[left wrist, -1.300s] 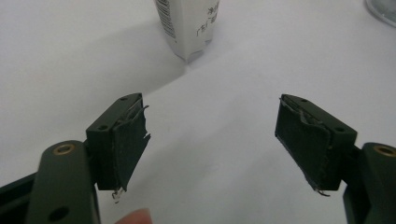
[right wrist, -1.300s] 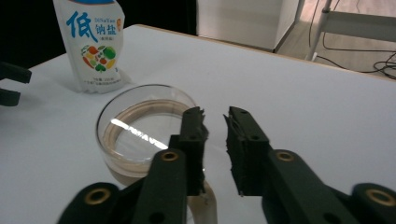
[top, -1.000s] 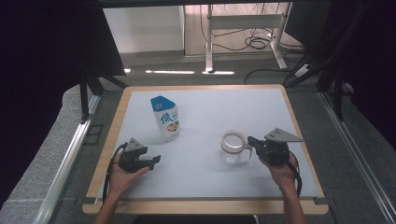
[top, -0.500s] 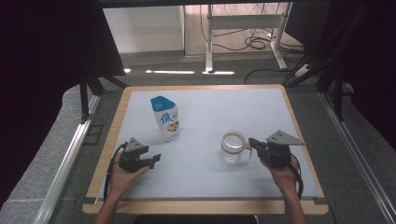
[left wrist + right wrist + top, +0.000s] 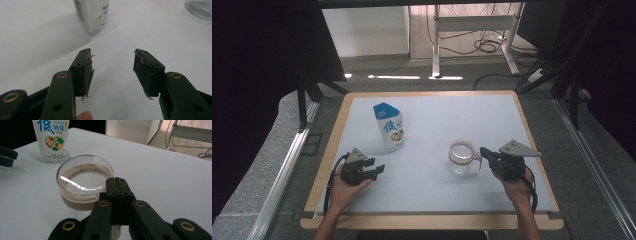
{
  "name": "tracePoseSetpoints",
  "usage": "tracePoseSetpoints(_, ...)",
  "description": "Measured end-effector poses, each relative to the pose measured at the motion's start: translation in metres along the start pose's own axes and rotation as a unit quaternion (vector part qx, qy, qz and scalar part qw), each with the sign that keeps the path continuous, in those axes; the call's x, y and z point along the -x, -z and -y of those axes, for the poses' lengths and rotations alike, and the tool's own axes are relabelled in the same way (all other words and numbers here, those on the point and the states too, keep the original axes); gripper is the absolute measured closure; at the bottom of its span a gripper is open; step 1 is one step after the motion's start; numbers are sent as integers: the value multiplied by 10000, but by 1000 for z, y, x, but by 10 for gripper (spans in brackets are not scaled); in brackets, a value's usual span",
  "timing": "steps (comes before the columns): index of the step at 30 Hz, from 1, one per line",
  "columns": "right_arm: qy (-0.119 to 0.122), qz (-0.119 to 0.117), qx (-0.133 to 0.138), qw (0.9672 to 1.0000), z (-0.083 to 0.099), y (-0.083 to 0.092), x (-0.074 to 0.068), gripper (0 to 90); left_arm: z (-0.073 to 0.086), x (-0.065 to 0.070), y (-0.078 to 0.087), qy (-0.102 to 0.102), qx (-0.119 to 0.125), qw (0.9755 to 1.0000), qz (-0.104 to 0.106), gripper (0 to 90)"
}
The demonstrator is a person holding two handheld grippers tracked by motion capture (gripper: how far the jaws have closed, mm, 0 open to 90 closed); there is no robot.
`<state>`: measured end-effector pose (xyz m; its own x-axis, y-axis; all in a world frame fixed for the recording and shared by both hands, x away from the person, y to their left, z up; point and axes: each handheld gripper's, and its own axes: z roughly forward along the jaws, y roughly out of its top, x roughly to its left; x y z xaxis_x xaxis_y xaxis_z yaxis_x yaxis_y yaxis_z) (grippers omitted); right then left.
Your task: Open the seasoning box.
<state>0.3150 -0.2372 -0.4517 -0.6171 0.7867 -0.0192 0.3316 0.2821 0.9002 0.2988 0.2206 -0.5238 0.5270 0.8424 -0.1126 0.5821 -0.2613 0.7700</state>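
Lab or workshop, white test table (image 5: 432, 112) on framed rig, desk legs (image 5: 472, 37), loose floor cables (image 5: 484, 46)

Worktop (image 5: 432, 107): white surface with a wooden rim.
Desk frame (image 5: 472, 35): white, stood on the floor beyond the worktop.
Cables (image 5: 484, 46): black, lay beneath the frame.

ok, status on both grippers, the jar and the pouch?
Left gripper open, jaws just been closing, nothing between them. Right gripper shut beside the glass jar. Pouch upright, untouched. Nothing in the way.
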Motion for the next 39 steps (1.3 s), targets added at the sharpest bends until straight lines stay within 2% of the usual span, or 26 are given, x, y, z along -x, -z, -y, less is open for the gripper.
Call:
tracePoseSetpoints(13,-51,-76,11,10000,3,-4,1,900,1,4,-1,43,59,10000,36,568)
tracePoseSetpoints(21,-40,-77,22,10000,3,-4,0,900,0,6,-2,94,16,9998,200,711)
tracePoseSetpoints(29,-63,-103,34,9999,4,-3,0,900,-1,11,-3,-22,58,9994,329,846)
tracePoseSetpoints(30,-50,-90,33,9999,4,-3,0,900,-2,13,-3,-125,67,9992,382,852)
tracePoseSetpoints(37,-38,-91,28,9999,4,-3,0,900,-4,18,-5,-156,54,9991,389,894)
tracePoseSetpoints(39,-45,-94,15,9999,5,-3,0,900,-8,23,-7,-154,62,9987,477,894)
